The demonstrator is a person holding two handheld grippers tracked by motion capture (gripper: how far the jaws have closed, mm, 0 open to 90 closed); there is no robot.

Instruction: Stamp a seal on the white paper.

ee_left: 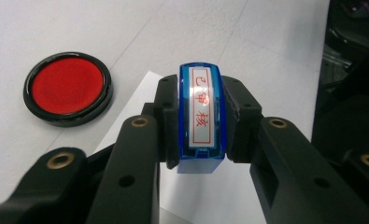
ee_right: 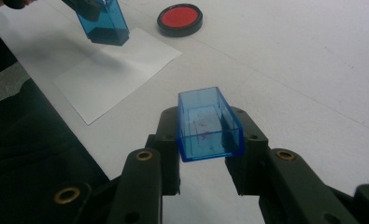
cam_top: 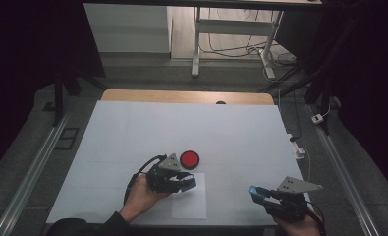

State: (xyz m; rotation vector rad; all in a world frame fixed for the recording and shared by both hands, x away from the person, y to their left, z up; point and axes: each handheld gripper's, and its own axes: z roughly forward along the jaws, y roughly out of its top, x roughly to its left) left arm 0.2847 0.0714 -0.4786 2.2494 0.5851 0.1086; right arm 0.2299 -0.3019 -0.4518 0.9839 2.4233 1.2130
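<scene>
The left tongs [cam_top: 184, 183] are closed on a blue stamp [ee_left: 201, 119]; its long axis runs along the jaws, and the label with red characters faces the camera in the left gripper view. The stamp hangs above the white paper [cam_top: 189, 205], near the far edge of the sheet; whether its face already touches the paper, I cannot tell. The red ink pad [cam_top: 189, 159] lies just beyond the paper, a little further from the person than the left tongs; it is open. The right tongs [cam_top: 258, 193] are closed on the clear blue cap [ee_right: 209, 124], well apart at the right on the white bench [cam_top: 240, 132]. In my judgement the coming move is straight down onto the paper; the left hand is the nearer.
</scene>
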